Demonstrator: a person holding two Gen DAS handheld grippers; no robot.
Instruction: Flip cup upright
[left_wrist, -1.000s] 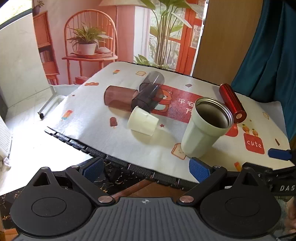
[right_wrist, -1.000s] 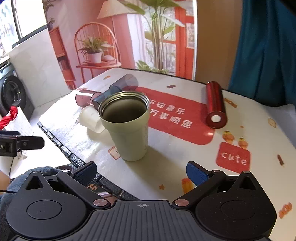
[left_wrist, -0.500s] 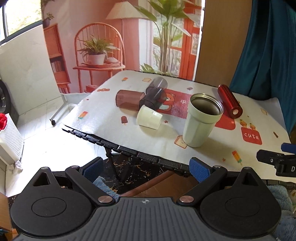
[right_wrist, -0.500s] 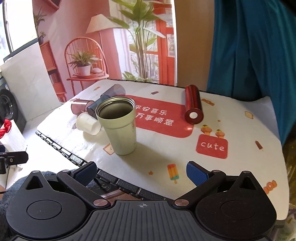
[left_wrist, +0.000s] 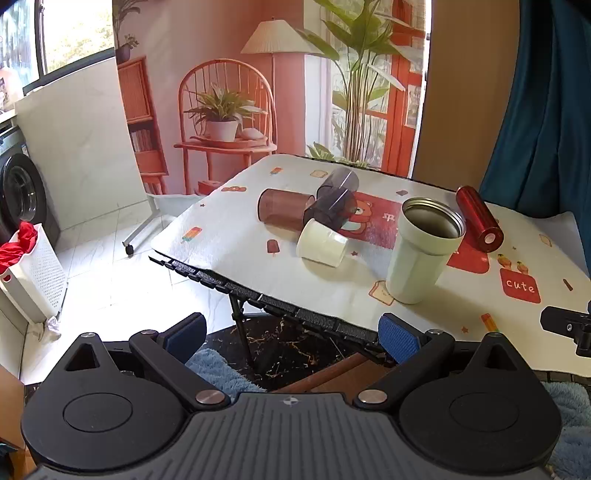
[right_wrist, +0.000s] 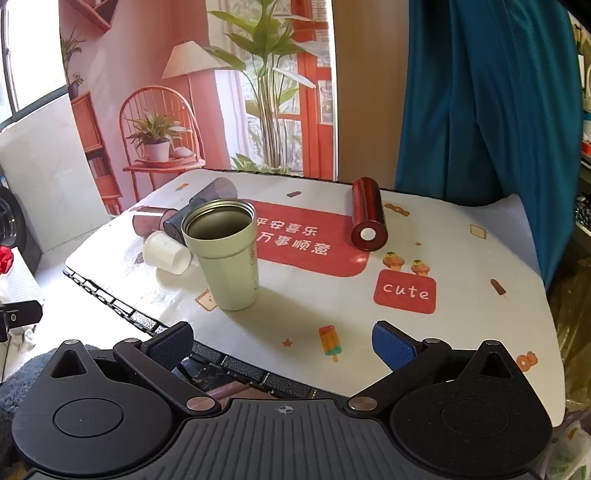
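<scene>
Pale green, metal-lined cup stands upright on the bench, mouth up, near the front edge; judged from this, the flip appears already done. Left gripper and right gripper both sit released, jaws spread wide and holding nothing, each back off the bench's near edge. From the right gripper the cup lies ahead and slightly left, nearer than from the left gripper, whose view places it ahead and to the right. Its long axis is vertical. Four other vessels lie on their sides: a white cup just beside the green one's left, a brown tumbler and a smoky tumbler behind it, and a red cylinder well apart to the right. Open cloth lies right of the cup and in front of it; the crowded side is the left, where any further reach would need care.
</scene>
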